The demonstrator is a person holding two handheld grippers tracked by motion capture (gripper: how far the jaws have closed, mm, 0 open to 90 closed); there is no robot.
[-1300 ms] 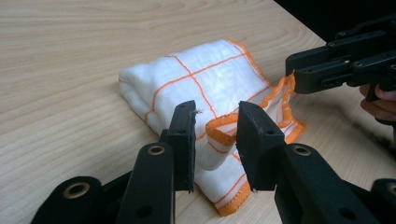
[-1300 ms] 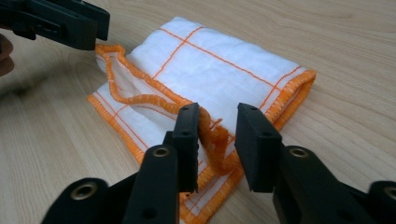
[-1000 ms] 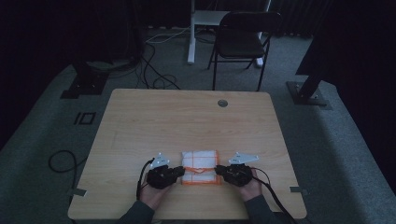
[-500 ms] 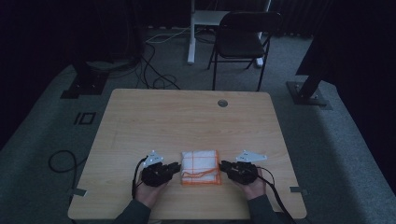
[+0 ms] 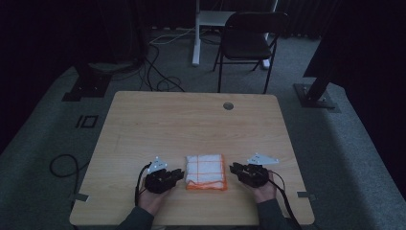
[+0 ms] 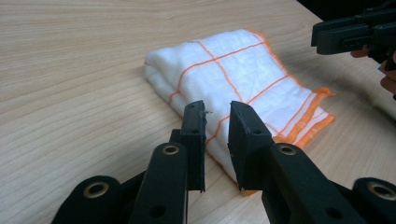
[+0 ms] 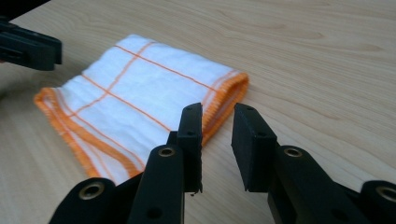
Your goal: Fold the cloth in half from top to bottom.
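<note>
Folded cloth (image 5: 206, 171), one, white with orange grid lines and orange hem, flat on the tabletop (image 5: 191, 124) near its front edge.

Two grippers flank it: the left gripper (image 5: 179, 173) just beside its left edge, the right gripper (image 5: 233, 168) just beside its right edge. Both have just been opening, jaws a little apart with nothing between them. One folding chair (image 5: 249, 43) stands beyond the tabletop.

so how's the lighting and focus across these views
High view: dim and murky, the room black beyond the table, though the cloth stands out. Left gripper view: bright, cloth sharp, near jaws slightly soft. Right gripper view: bright and even, cloth crisp, no glare.
</note>
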